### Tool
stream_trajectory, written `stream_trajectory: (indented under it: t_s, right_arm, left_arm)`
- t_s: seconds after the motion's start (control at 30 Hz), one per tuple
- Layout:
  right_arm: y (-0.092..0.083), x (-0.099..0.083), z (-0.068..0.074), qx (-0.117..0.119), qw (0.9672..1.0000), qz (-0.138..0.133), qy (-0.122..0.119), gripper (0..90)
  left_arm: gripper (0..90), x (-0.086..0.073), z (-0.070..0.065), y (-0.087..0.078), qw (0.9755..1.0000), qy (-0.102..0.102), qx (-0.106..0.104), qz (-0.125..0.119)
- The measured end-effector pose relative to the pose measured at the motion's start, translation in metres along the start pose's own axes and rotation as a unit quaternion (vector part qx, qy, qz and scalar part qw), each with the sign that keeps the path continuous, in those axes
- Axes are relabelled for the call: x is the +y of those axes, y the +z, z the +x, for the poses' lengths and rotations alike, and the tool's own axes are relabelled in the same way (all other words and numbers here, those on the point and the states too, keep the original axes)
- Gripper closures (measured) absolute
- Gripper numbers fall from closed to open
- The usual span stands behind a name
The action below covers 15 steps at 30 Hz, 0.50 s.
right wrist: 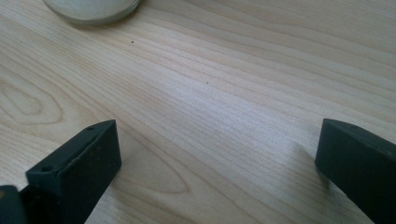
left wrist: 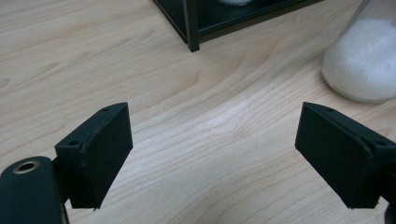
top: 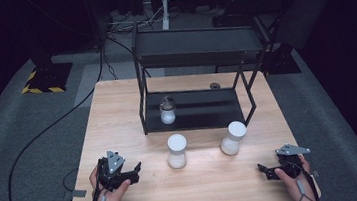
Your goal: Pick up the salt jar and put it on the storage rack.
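Wooden table (top: pixel 117 107), pale and grained, set on grey carpet. On its far half, a black two-tier rack (top: pixel 196 53), with one white-filled jar (top: pixel 167 110) upright on the lower shelf near the left post. In front of the rack, on bare wood, two more white-capped jars: the middle jar (top: pixel 177 151) just ahead of the shelf's front edge, the right jar (top: pixel 233 138) beside it and apart from it. Near the table's front left corner, the left gripper (top: pixel 134 171), low over the wood, jaws spread wide with nothing between them, pointing toward the middle jar yet well short of it; in the left gripper view that jar's rounded base (left wrist: pixel 364 60) off past the right jaw, untouched. Near the front right corner, the right gripper (top: pixel 264 171), jaws likewise wide apart and empty over bare grain, aimed inward, with the right jar's base (right wrist: pixel 91 7) near the top edge of the right gripper view.
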State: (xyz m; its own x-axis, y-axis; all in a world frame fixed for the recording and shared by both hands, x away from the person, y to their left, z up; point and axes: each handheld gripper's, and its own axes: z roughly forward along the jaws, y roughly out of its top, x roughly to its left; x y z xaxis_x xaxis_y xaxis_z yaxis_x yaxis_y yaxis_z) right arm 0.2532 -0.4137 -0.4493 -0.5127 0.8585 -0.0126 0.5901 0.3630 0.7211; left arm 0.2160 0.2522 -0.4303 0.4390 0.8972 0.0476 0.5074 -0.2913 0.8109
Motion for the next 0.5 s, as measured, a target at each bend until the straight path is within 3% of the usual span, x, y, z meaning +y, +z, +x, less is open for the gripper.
stream_trajectory:
  t_s: [0.17, 0.5]
  right_arm:
    - [0.000, 0.000, 0.000, 0.000, 1.0000, 0.000, 0.000, 0.0]
    - [0.000, 0.000, 0.000, 0.000, 1.0000, 0.000, 0.000, 0.0]
  left_arm:
    - [11.1, -0.003, -0.002, 0.003, 0.9999, 0.006, 0.000, 0.010]
    - [10.4, -0.010, -0.001, 0.013, 0.9994, -0.003, -0.006, 0.035]
